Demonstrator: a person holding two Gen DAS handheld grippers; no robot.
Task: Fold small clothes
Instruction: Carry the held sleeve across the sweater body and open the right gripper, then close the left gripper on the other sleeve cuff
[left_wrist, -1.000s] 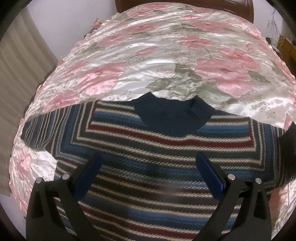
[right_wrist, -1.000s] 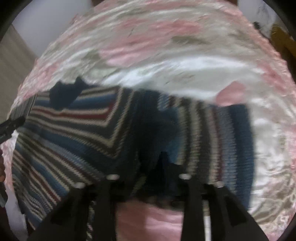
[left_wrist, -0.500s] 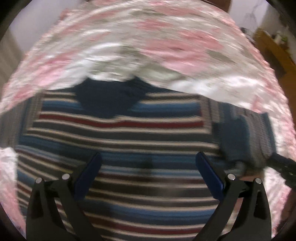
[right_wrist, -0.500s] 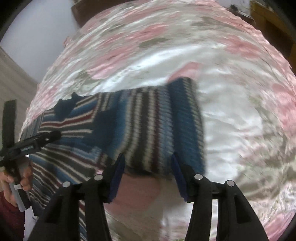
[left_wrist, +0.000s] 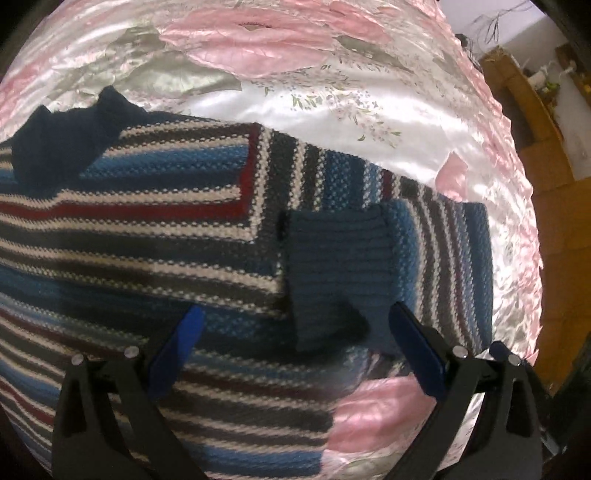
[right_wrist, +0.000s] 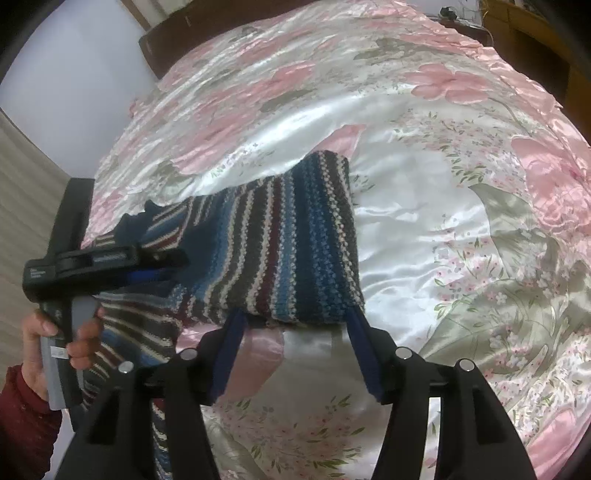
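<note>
A small knitted sweater (left_wrist: 155, 229), striped blue, white, grey and red, lies flat on the bed with its navy collar (left_wrist: 62, 144) at the upper left. Its right sleeve (right_wrist: 295, 251) is folded inward over the body, and the blue ribbed cuff (left_wrist: 332, 266) rests on the stripes. My left gripper (left_wrist: 295, 317) hovers open just over the cuff. My right gripper (right_wrist: 295, 317) is open at the near edge of the folded sleeve, holding nothing. In the right wrist view the left gripper (right_wrist: 173, 264) is held by a hand (right_wrist: 77, 339) above the sweater's body.
A shiny pink-and-white floral bedspread (right_wrist: 443, 184) covers the whole bed around the sweater. A dark wooden headboard (right_wrist: 159, 48) stands at the far end against a pale wall. Wooden furniture (left_wrist: 535, 155) lies beyond the bed's right side. A red cuff (right_wrist: 22, 406) covers the person's wrist.
The right gripper has drawn back from the sleeve, which now lies folded over the body. The left gripper has swung right, from the collar area to over the cuff.
</note>
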